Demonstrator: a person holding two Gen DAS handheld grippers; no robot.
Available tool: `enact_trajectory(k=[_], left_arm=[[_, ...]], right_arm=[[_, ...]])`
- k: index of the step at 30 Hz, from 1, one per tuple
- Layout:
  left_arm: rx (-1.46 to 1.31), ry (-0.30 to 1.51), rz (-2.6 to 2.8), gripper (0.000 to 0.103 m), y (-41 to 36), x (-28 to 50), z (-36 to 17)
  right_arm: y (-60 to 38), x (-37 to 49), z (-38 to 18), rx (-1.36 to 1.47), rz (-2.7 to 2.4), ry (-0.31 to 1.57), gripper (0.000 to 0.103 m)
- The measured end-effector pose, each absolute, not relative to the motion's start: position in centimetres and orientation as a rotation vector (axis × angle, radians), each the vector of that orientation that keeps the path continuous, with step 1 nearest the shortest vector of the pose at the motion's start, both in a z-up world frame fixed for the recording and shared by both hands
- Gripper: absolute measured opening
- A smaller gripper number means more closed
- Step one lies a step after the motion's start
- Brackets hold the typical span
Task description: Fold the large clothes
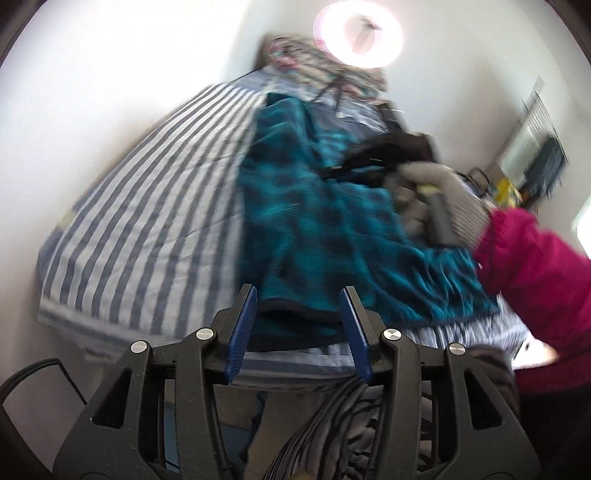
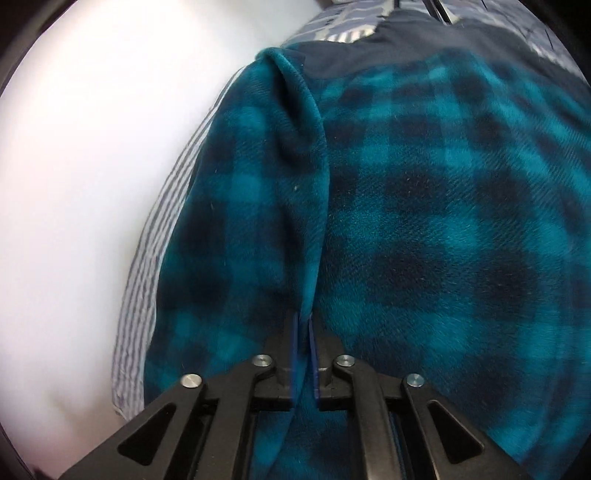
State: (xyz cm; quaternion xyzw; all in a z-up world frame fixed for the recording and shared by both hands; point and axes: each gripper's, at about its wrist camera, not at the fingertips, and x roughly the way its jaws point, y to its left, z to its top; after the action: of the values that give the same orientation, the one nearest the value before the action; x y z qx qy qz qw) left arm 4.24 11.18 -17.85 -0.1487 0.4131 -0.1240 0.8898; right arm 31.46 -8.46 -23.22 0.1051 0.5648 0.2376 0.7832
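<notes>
Your left gripper point(image 1: 299, 325) has its 2 blue-padded fingers point(image 1: 243, 328) spread wide, with nothing between them. It hangs just off the near edge of the bed point(image 1: 147, 206), pointing at the dark hem of the teal plaid fleece point(image 1: 314, 221). That garment lies lengthwise down the bed, on the blue-and-white striped sheet, which is bare on the left side next to the white wall point(image 1: 92, 92).

Your right gripper point(image 2: 303, 343) has its fingers point(image 2: 293, 354) pressed close together, pinching a raised fold of the same teal plaid fleece point(image 2: 424, 221). The cloth runs between the 2 pads and rises ahead of them as a ridge, up to a rolled teal edge near the top of the right wrist view. A dark plain panel of the garment sits beyond that edge, with striped sheet showing past it.

In the left wrist view, your gloved right hand point(image 1: 443, 199) in a magenta sleeve point(image 1: 535, 266) holds the black body of the other tool over the right side of the fleece, though motion blur hides the detail there. A floral pillow point(image 1: 306, 66) lies at the far end of the bed, under a glowing ring light point(image 1: 358, 33).
</notes>
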Motion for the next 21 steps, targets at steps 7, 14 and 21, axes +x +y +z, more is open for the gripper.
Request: enact_trajectory(k=[7,14,21], left_arm=[[-0.633,0.951,-0.295,0.048,15.1,6.6,-21.4],[-0.758,0.995,-0.324,0.048,16.2,8.6,-22.9],[-0.76,1.071,-0.315,0.033,15.4,11.2,-24.1]], right_arm=[[-8.4,24.8,-22.1,0.219,0.604,1.288,0.031],[-7.8,19.2,-23.6,0.238,0.732,1.393,0.031],[-6.4,14.1,-23.1,0.212,0.826,1.404,0.028]])
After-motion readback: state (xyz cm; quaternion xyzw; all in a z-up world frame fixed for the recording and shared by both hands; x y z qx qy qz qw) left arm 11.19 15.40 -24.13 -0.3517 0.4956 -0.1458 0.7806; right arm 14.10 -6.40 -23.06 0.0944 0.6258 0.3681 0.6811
